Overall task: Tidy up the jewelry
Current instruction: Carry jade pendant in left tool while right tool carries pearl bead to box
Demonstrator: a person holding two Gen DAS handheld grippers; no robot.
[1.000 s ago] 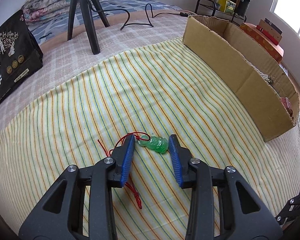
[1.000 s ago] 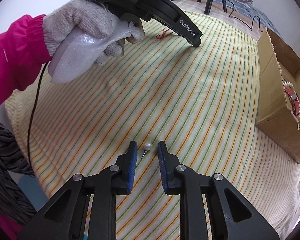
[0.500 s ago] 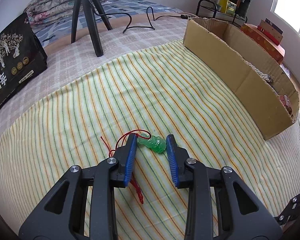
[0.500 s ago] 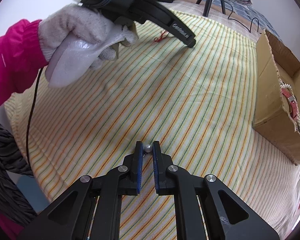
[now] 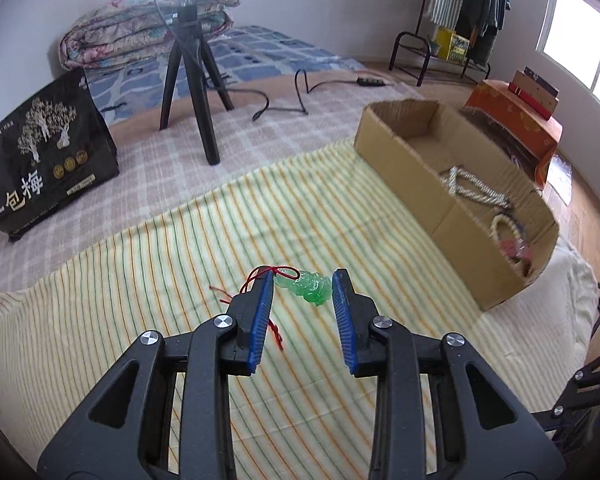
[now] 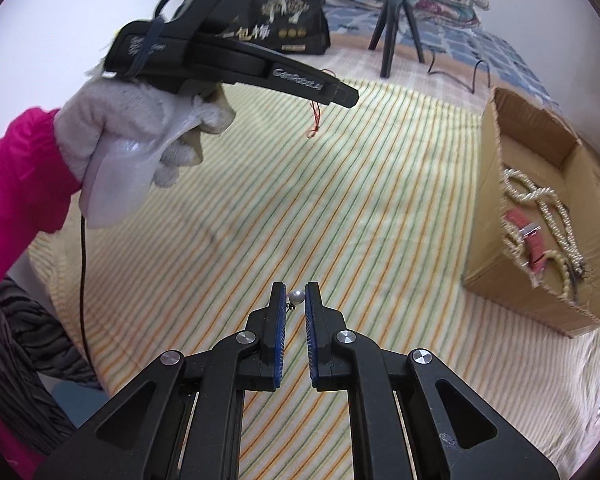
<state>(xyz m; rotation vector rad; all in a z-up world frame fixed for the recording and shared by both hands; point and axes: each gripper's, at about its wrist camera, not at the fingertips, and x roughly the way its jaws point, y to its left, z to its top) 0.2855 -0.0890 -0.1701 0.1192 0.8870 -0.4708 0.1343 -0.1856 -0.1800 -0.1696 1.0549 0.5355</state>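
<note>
Cardboard box (image 6: pixel 538 128) | pearl strands (image 6: pixel 540 200), red strap (image 6: pixel 530 236), bead bracelet (image 5: pixel 500 226) inside

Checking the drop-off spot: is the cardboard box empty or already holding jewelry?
Holding jewelry: the cardboard box contains pearl strands and a red strap.

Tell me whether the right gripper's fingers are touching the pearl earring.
Touching. In the right wrist view the right gripper has its blue fingers closed against both sides of the pearl earring, held clear above the striped cloth.
</note>
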